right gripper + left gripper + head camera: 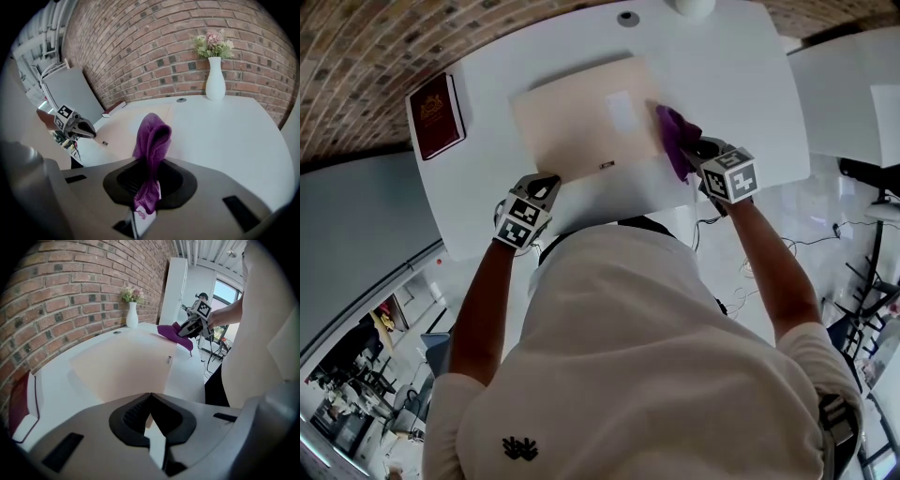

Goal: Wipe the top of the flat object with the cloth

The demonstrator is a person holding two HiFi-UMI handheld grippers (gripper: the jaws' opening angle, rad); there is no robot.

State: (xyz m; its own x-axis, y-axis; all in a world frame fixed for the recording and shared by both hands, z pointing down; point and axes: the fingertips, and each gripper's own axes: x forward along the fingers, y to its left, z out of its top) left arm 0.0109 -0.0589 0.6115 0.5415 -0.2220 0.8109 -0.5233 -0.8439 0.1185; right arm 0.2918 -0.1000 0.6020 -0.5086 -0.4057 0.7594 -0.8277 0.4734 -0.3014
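Your white shirt (647,375) is filling the lower half of the head view, closest to the lens, and both tools are reaching out past it over the near edge of the white tabletop (750,84).

Along the left edge of the tabletop a dark red book (436,114) is lying flat, well apart from everything else.

Just right of it, toward the near edge, you are holding the left tool (546,183) with its tips pressed together and nothing between them. The left gripper view is showing that meeting point (150,394) plainly. The tips are sitting at the near left corner of the flat object (581,122), though whether they are touching it I cannot tell.

That flat object, a pale beige board, is lying around the middle of the tabletop, with a small dark label (607,166) showing near its near edge.

Over the board's right edge the purple cloth (675,136) is hanging in a bunched fold, its lower end meeting the board's surface. You are gripping it in the right tool (692,155), whose jaws are clamping narrowly on the cloth (151,140) as it is rising out between them.

At the far edge of the tabletop a white vase (215,78) is standing upright with flowers (212,41), against the brick wall (154,42).
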